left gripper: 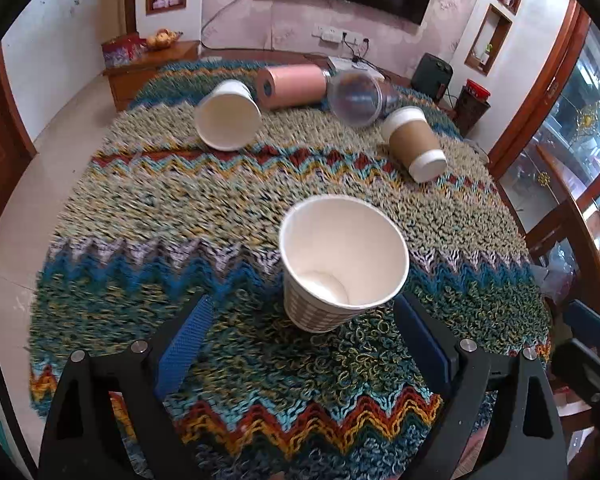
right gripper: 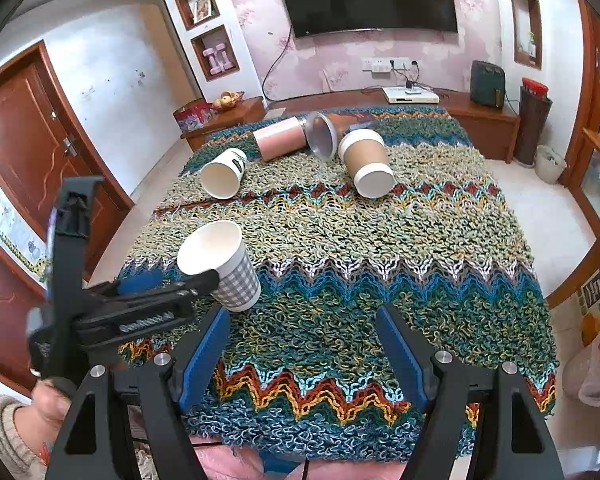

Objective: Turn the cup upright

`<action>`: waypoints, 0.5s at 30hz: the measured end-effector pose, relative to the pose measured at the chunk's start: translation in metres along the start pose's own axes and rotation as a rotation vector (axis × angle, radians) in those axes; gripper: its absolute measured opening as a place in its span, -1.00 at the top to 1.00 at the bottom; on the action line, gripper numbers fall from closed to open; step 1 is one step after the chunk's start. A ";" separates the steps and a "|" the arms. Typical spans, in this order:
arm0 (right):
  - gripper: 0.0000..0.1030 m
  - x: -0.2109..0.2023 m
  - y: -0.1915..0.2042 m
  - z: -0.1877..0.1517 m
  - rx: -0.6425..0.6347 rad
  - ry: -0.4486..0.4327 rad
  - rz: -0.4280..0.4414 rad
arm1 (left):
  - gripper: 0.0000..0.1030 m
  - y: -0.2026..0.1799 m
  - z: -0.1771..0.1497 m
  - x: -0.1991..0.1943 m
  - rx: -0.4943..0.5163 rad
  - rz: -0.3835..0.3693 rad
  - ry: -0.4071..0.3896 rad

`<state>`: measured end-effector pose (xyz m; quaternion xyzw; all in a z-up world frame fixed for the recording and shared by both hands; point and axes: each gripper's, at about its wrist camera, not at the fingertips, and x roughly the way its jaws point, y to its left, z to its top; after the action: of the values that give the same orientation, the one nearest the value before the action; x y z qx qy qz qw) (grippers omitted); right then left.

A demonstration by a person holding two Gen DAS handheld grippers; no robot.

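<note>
A grey-checked paper cup (left gripper: 332,276) stands mouth up, tilted slightly, on the knitted cover; it also shows in the right wrist view (right gripper: 228,268). My left gripper (left gripper: 304,320) is open with the cup's base between its blue fingertips, apart from both pads. In the right wrist view the left gripper (right gripper: 172,284) reaches in from the left beside the cup. My right gripper (right gripper: 302,332) is open and empty above the near part of the cover.
Further back lie a white paper cup (left gripper: 228,116) on its side, a pink cylinder (left gripper: 292,86), a clear plastic cup (left gripper: 356,98) and a brown sleeved cup (left gripper: 416,144). The cover (right gripper: 380,248) drapes over the table edges. A wooden TV bench stands behind.
</note>
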<state>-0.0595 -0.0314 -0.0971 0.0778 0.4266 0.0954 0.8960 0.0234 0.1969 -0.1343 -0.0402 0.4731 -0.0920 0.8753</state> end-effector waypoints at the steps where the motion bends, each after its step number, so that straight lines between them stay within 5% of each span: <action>1: -0.48 -0.001 0.002 0.001 -0.004 -0.002 -0.003 | -0.81 0.000 0.001 -0.007 0.001 0.000 -0.007; 15: -0.48 -0.018 0.018 0.040 -0.026 -0.007 -0.068 | -0.81 -0.012 0.034 -0.076 0.038 0.107 -0.009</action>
<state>-0.0413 -0.0201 -0.0549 0.0520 0.4249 0.0698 0.9011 0.0099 0.1998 -0.0514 0.0014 0.4686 -0.0541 0.8817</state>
